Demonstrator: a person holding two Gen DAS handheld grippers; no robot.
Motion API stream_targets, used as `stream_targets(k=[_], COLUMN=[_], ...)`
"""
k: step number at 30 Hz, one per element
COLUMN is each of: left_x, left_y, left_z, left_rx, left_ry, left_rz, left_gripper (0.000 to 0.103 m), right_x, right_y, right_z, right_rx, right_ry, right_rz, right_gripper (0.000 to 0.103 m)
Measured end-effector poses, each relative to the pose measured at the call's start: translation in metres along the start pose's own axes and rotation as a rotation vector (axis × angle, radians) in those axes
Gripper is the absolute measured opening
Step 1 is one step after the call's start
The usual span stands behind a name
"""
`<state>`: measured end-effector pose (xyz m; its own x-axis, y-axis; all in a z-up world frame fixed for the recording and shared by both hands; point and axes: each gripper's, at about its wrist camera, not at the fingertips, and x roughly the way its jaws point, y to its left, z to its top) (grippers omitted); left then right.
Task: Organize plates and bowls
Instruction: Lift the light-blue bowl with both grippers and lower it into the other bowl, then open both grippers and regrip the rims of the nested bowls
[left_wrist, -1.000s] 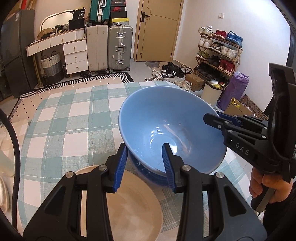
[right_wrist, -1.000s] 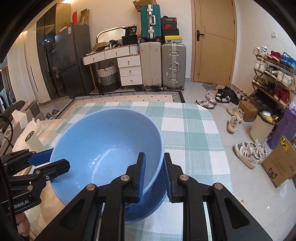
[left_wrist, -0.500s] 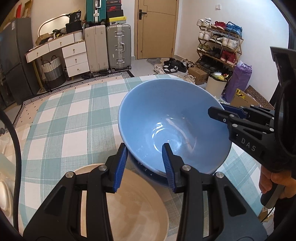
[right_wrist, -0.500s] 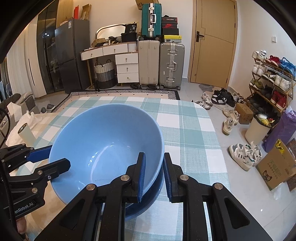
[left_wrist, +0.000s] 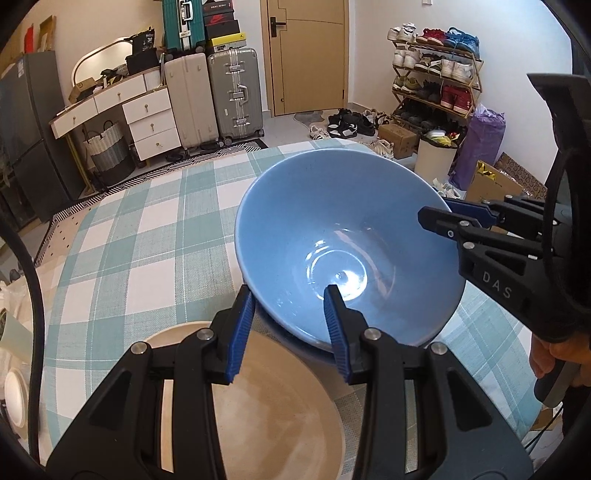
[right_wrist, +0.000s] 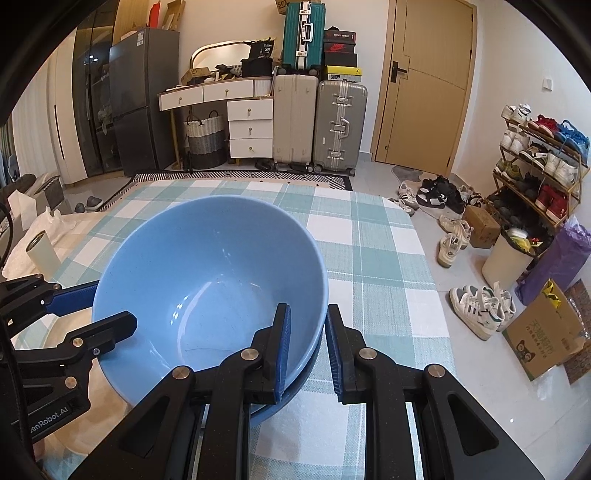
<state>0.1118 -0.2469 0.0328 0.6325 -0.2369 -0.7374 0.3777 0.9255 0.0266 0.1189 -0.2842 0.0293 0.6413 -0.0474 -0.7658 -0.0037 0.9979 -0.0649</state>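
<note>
1. Where the left wrist camera looks down along its own black tongs with blue ribbed pads (left_wrist: 289, 317), the near rim of the glossy light-blue ceramic bowl (left_wrist: 332, 221) passes between the two pads; one pad stands outside the wall, the other inside over the basin, and whether both pads press on the rim I cannot tell.
2. Under that bowl a darker blue bowl (left_wrist: 295, 341) shows as a thin crescent, so the light one sits tilted into it.
3. Just below the left tongs, touching the darker bowl's edge, lies a round beige matte plate (left_wrist: 280, 413) on the table with a teal-and-white checked cloth (left_wrist: 140, 236).
4. Across the bowl from the left tongs, the right tongs (left_wrist: 436, 210) straddle the far rim, and a hand (left_wrist: 554, 354) grips their handle at the right edge of the view.
5. Seen from the right wrist camera, the right tongs (right_wrist: 308, 347) are clamped on the light-blue bowl (right_wrist: 207, 273): the inner pad lies flat against the inside wall, the outer pad just beyond the rim.
6. Beneath those tongs the darker bowl (right_wrist: 295, 391) peeks out as a curved edge on the checked table (right_wrist: 369, 258).
7. Opposite them, at the left of the view, the left tongs (right_wrist: 110, 306) bracket the bowl's rim, one finger inside and one outside.
</note>
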Motion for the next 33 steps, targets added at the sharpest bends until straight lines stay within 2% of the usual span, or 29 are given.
stream_targets(k=[12,33], left_x=[0.0053,0.0101], left_y=[-0.0059,0.0010], left_z=[-0.0073,-0.0097], left_rx=[0.042,0.030], left_ry=[-0.002,0.028], left_rz=[0.037,0.026], left_gripper=[0.035,0.039], right_x=[0.0030,0.0059], right_y=[0.0035,0.0064], right_z=[-0.0047,-0.0071], right_rx=[-0.024,-0.052], right_ry=[0.010,0.017], right_rz=[-0.025,-0.038], right_gripper=[0.019,0.020])
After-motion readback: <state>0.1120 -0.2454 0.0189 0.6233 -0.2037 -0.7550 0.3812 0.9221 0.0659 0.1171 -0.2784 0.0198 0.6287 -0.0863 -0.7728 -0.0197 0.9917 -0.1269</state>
